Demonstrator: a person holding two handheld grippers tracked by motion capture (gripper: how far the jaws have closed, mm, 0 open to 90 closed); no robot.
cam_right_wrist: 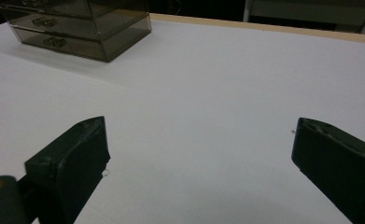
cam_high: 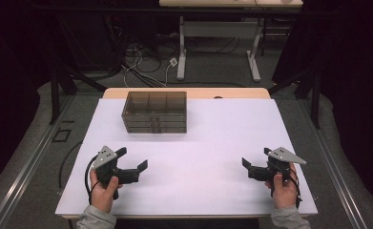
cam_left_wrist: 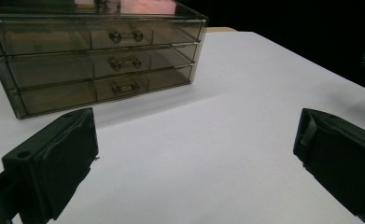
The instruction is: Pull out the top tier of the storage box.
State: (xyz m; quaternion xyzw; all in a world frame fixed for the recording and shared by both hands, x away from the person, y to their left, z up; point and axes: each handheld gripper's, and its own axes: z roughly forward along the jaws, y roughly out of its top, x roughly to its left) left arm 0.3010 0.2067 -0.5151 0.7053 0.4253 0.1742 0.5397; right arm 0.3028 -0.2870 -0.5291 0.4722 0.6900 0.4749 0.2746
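white sheet (cam_high: pixel 212 143) covers nearly the whole table (cam_high: pixel 193 93), whose pale wooden edge shows as a thin strip along the far side; the sheet is bare except for one thing and the two tools resting near its front edge; smoky clear plastic chest (cam_high: pixel 155 112) stands on the far left part of the sheet, well apart from both tools, upright, its long front turned toward the person; it has three shallow drawers stacked one above another, all pushed in flush, and the top looks divided into three open compartments side by side; in the left gripper view the chest (cam_left_wrist: pixel 96 60) sits ahead and to the left beyond the jaws, each drawer with a small metal handle (cam_left_wrist: pixel 124 35) at its middle; in the right gripper view the chest (cam_right_wrist: pixel 77 25) lies far off at the upper left corner; left gripper (cam_high: pixel 131 160) sits low over the front left of the sheet, held in the left hand (cam_high: pixel 103 188), pointing inward toward the middle, jaws spread wide with nothing between them but white sheet; right gripper (cam_high: pixel 256 157) sits at the front right, held in the right hand (cam_high: pixel 282 186), also pointing inward, jaws wide apart and holding nothing; the two grippers are well apart from each other; a black cable (cam_high: pixel 72 157) trails off the left edge of the sheet.
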